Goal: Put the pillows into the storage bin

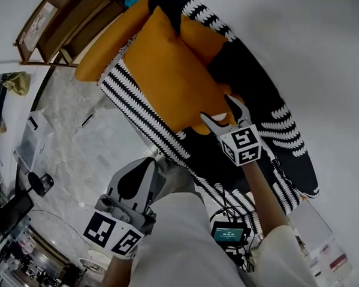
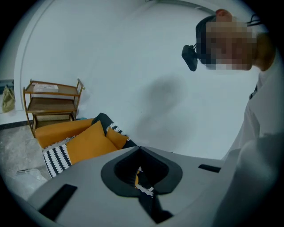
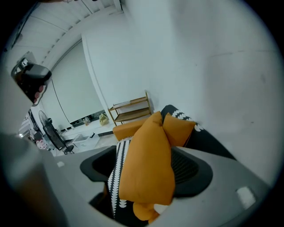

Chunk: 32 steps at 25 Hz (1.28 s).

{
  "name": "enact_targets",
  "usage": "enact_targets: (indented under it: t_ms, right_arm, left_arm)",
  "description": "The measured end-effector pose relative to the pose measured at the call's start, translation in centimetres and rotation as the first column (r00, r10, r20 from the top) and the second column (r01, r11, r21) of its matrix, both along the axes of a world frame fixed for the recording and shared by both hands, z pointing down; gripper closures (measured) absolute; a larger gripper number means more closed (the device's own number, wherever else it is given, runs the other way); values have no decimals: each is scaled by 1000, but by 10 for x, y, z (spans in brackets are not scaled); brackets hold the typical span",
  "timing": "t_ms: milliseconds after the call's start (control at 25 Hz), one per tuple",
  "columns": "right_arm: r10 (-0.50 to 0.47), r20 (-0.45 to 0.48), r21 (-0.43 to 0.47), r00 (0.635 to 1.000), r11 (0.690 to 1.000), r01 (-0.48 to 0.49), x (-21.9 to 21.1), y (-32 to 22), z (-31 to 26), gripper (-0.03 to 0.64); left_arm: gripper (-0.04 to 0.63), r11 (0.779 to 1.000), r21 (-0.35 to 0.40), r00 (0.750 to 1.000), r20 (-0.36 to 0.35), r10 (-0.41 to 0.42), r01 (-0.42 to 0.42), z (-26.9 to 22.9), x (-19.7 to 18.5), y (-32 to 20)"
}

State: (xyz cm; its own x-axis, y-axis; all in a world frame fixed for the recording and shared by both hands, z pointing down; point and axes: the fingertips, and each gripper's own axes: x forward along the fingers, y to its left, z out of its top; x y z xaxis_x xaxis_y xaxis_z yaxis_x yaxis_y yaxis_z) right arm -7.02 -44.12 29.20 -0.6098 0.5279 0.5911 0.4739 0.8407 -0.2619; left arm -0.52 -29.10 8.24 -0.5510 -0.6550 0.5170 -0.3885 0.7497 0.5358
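On the striped fabric (image 1: pixel 139 111): orange pillow (image 1: pixel 171 79) heaped with other pillows; no storage bin made out for sure.
Risk: a bite on the corner alone — the pillow likely sags, slips out or drags a neighbour along.
Right gripper (image 1: pixel 216 107): jaws spread wide, pillow's near corner between them, not pinched.
Left gripper (image 1: pixel 145 168): jaws pressed together, empty — low, well apart from the pillows.

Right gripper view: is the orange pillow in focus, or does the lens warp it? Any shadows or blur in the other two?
Right gripper view: orange pillow sharp, edges bowed by the wide lens, corners black. Left gripper view: soft shadow on the white wall, dark rim all round. Head view: tilted frame, no motion blur on the right gripper, even light.
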Motion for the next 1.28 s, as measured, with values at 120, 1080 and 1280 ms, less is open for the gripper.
enact_targets:
  t_ms: [120,1080,1280]
  right_arm:
    - [-20,-30,22,999,1000,21,-10,-4,31,219]
    - [-159,-344,306,926,913,270,5,12,170,358]
    - [-243,-288,283,926,902,325,19,52,139,461]
  left_arm:
    - [586,1000,1,1000,-17,3,-3,13,-7,-3]
    - [586,997,8,994,-70,-82,83,40,32,13]
    - [586,992,32,990,-76,-122,125,39,45,30]
